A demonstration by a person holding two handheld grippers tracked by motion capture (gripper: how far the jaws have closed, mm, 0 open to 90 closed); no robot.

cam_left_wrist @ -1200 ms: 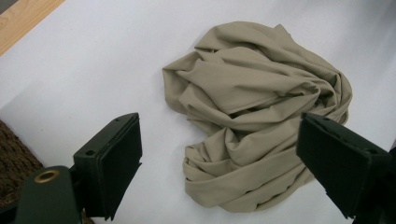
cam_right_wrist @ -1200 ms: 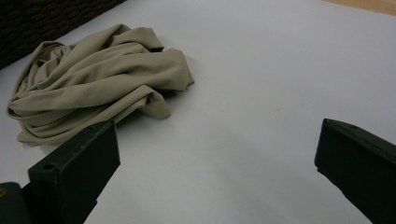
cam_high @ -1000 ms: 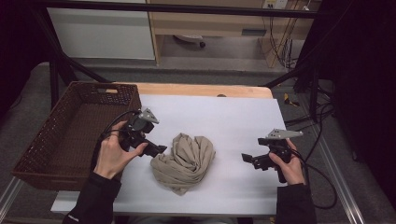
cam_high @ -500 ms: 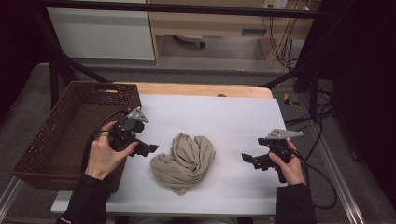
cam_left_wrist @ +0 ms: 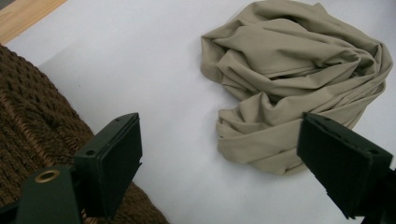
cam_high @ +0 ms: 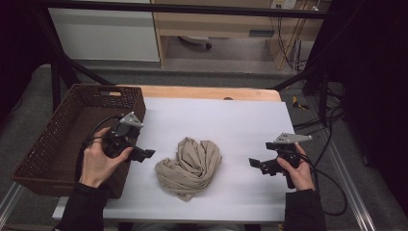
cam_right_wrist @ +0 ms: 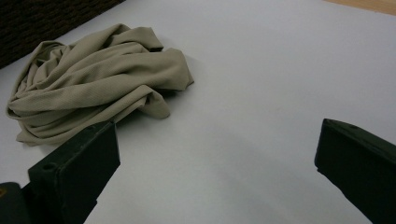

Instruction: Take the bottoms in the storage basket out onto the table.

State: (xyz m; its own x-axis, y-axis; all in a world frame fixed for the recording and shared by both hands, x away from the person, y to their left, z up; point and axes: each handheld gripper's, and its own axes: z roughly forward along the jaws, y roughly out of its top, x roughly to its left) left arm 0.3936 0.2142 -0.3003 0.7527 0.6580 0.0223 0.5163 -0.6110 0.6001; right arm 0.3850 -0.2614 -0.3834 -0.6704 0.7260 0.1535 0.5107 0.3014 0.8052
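Crumpled beige cloth (cam_high: 189,165) mid-table

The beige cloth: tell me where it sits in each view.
High view: beige cloth at centre, on the white table cover.
Left gripper view: cloth upper right.
Right gripper view: cloth upper left.
Shared landmark: the brown basket beside it.

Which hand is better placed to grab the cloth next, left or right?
Probably the left. The left claw sits open right beside the cloth, aimed at it from the basket side. The right claw is open too, but a wider stretch of bare table separates it from the cloth.
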